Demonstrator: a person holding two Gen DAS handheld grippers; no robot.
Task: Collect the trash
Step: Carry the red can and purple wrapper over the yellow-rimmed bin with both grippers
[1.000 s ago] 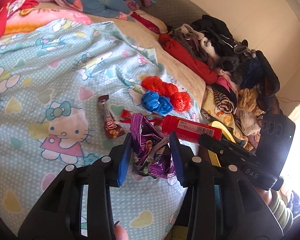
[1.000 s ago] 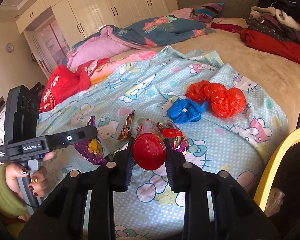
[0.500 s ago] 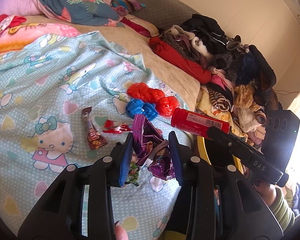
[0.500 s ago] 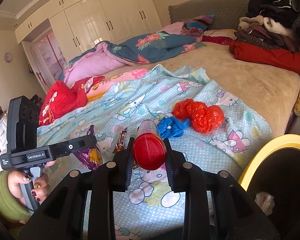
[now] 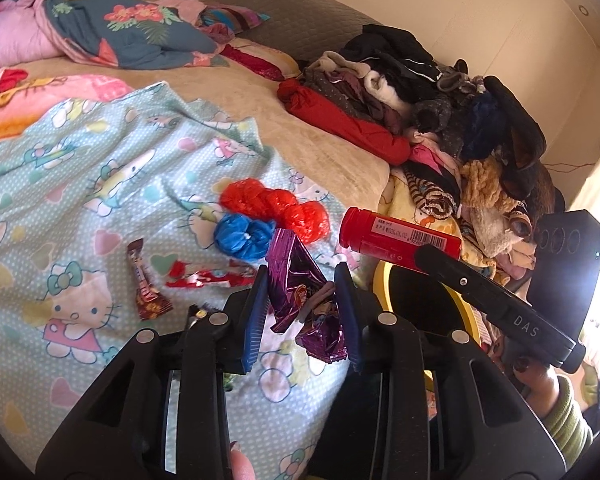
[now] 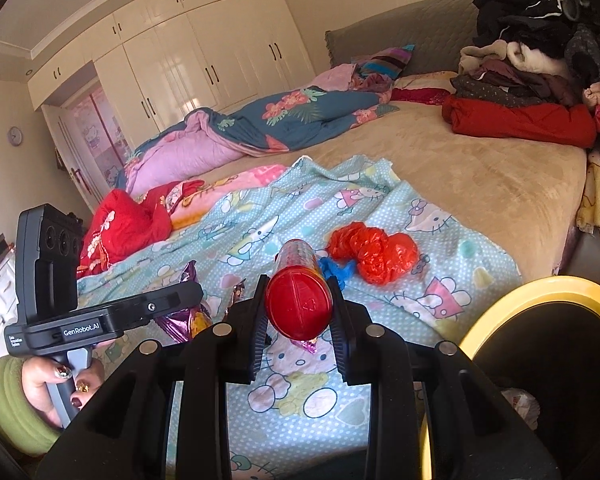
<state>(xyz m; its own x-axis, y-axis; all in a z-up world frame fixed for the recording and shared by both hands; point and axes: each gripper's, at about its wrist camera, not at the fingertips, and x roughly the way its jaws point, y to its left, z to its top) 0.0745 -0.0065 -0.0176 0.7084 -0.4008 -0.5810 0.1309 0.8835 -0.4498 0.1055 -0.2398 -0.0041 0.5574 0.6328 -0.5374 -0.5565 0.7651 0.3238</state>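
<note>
A bed covered by a pale green cartoon-cat blanket (image 5: 100,184) serves as the landmark; the bottom of both views is blocked by the black tong bodies, and the blanket beneath them cannot be seen.

On the blanket's left part lies a small brown candy wrapper (image 5: 146,282); its print is too small to read; just right of it lies a torn red wrapper (image 5: 204,276), partly hidden behind the left gripper (image 5: 302,312). Further up the blanket sit a crumpled blue bag (image 5: 242,236) and a crumpled red bag (image 5: 276,206), touching each other.

The left gripper's jaws are closing, its blue pads pressing a crinkled purple foil snack bag (image 5: 300,300), lifted clear above the blanket's near edge; the bag's lower end hangs below the pads.

To the right, beyond the blanket's edge, the right gripper (image 6: 298,312) is clamped on a red cylindrical canister (image 6: 299,300) with a barcode label, held in the air; its far end is hidden in the right wrist view.

Right again, off the bed, a bin with a yellow rim (image 6: 540,292) is cut off by the frame; inside is dark, with a pale scrap I cannot identify.
</note>
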